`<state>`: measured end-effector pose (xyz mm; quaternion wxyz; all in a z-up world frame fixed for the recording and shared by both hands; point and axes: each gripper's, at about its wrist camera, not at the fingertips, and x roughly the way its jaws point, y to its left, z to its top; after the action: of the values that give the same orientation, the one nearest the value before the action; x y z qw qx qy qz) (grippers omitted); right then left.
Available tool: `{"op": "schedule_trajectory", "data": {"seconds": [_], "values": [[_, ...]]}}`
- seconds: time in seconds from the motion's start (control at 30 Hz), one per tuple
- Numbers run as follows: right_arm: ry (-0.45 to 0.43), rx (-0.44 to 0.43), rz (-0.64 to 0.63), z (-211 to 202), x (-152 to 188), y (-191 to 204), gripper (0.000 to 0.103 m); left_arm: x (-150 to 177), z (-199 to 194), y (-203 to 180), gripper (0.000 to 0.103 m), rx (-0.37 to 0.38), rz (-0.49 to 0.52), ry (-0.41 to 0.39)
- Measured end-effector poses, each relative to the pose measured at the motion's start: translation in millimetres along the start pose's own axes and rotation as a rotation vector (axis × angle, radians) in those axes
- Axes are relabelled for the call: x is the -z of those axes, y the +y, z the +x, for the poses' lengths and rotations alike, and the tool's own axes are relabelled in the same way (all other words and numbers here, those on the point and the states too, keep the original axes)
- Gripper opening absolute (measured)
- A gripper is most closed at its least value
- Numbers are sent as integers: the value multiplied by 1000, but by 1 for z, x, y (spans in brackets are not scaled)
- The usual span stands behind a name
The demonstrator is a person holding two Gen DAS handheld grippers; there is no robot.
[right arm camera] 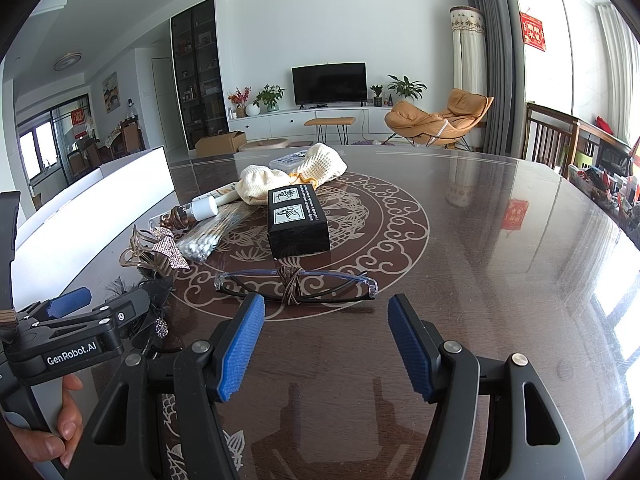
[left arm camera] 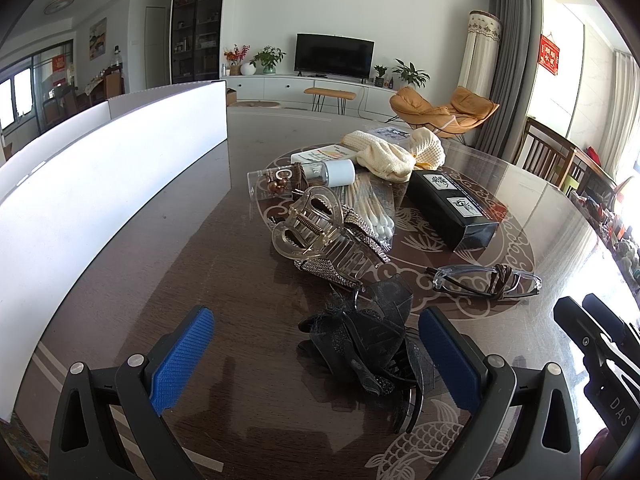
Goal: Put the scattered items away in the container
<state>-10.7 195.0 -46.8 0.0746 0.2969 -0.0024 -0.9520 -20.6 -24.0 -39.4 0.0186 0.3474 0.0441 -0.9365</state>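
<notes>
My left gripper (left arm camera: 316, 360) is spread wide around the black mesh-and-feather hair clip (left arm camera: 366, 354) on the dark glossy patterned table (left arm camera: 224, 280), blue pads (left arm camera: 182, 360) clear of it on both sides. My right gripper (right arm camera: 326, 346) gapes open too, holding nothing, just short of the clear-framed folded glasses (right arm camera: 296, 280). The white-walled container (left arm camera: 100, 168) stands to the left, beside the clear plastic claw clip (left arm camera: 312, 236), cotton swabs (left arm camera: 370, 216) and black box (left arm camera: 452, 208).

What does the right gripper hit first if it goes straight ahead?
Likely the glasses, lying crosswise just beyond the open right gripper; behind them stands the black box. Depth is uncertain.
</notes>
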Motion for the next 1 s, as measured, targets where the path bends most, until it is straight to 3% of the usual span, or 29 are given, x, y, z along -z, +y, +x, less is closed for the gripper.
{"op": "schedule_trajectory", "data": {"seconds": [1.0], "values": [[1, 0, 0, 0, 0, -1, 65, 0, 2, 1, 103, 2, -6, 1]]}}
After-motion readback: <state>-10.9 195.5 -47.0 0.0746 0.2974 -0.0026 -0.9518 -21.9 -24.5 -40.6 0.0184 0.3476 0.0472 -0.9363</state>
